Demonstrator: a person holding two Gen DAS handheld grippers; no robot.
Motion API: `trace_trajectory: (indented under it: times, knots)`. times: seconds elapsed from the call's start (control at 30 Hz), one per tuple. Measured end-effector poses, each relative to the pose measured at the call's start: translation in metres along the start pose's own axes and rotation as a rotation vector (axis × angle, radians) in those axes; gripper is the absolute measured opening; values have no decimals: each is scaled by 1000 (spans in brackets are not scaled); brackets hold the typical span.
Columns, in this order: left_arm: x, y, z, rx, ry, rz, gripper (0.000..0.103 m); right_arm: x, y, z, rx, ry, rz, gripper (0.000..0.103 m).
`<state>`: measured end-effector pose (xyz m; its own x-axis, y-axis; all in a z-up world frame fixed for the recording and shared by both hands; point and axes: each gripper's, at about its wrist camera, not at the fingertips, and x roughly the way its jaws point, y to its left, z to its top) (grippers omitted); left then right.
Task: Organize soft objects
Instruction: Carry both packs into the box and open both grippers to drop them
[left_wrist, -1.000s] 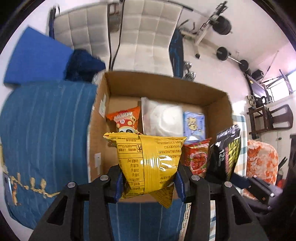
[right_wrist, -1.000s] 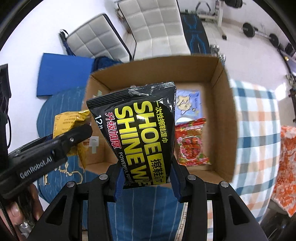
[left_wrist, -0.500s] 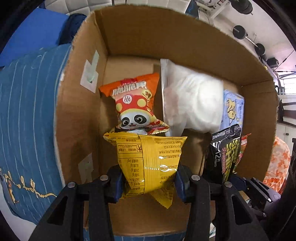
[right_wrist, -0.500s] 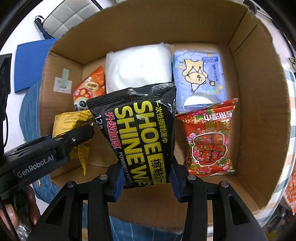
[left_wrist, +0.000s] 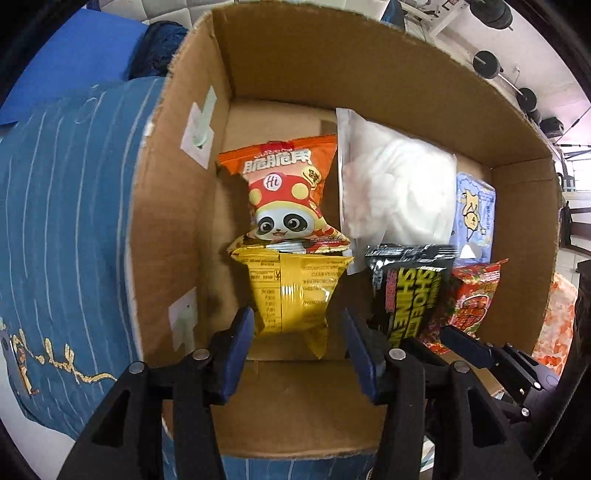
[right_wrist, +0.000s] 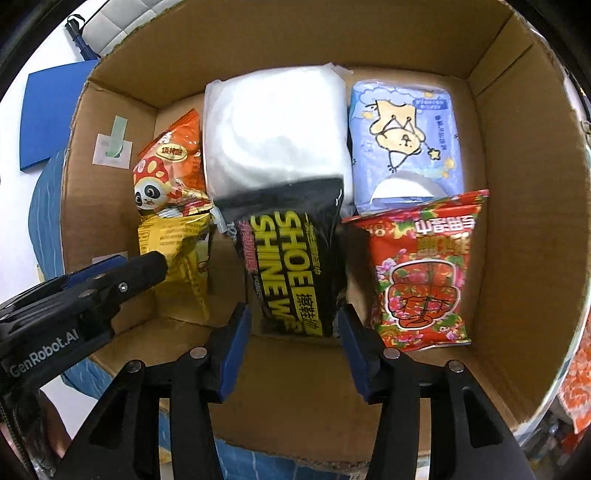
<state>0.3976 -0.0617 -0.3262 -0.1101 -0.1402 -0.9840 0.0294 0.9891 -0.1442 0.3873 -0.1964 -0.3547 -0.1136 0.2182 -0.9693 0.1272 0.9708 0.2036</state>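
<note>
- A single open cardboard box (right_wrist: 524, 229) is sitting on a blue striped cloth (left_wrist: 66, 206), and six soft packets are lying or standing inside it.
- Along the far side, three packets are lying in a row: one orange panda snack bag (left_wrist: 284, 192) on the left, one white padded pack (right_wrist: 277, 133) in the middle, one pale blue tissue pack (right_wrist: 406, 144) on the right.
- Along the near side, three more are sitting: one yellow snack bag (left_wrist: 295, 295) on the left, just in front of the panda bag and overlapping its lower edge; one black shoe-shine wipes pack (right_wrist: 295, 266) in the middle, its top leaning onto the white pack; one red snack bag (right_wrist: 424, 273) on the right, its top covering the tissue pack's lower edge.
- The left gripper (left_wrist: 299, 339) is standing over the yellow bag with its jaws just having been opening; the blue pads (left_wrist: 236, 354) are clear of the bag, which is sitting between them, released.
- The right gripper (right_wrist: 293, 343) is likewise parting around the black pack, with gaps showing on both sides, so it is gripping nothing.
- Two pale tape patches (left_wrist: 197, 129) are sticking to the box's left wall.
</note>
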Motion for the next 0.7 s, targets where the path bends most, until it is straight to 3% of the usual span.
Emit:
trace_trajectory:
  times: [0.33, 0.43, 0.47, 0.6, 0.7]
  knots:
    - [-50, -2, -31, 10, -132, 19, 74, -39, 4, -17, -12, -107, -69, 55]
    - [-65, -3, -37, 19, -178, 42, 99, -55, 1, -24, -9, -151, -94, 68]
    - [-69, 0, -34, 23, -186, 49, 102, -58, 0, -26, -8, -163, -97, 70]
    - [-83, 0, -31, 29, -230, 67, 103, -70, -7, -36, 4, -193, -115, 89]
    - [-85, -3, -32, 29, -254, 67, 103, -79, -15, -40, 11, -215, -137, 95]
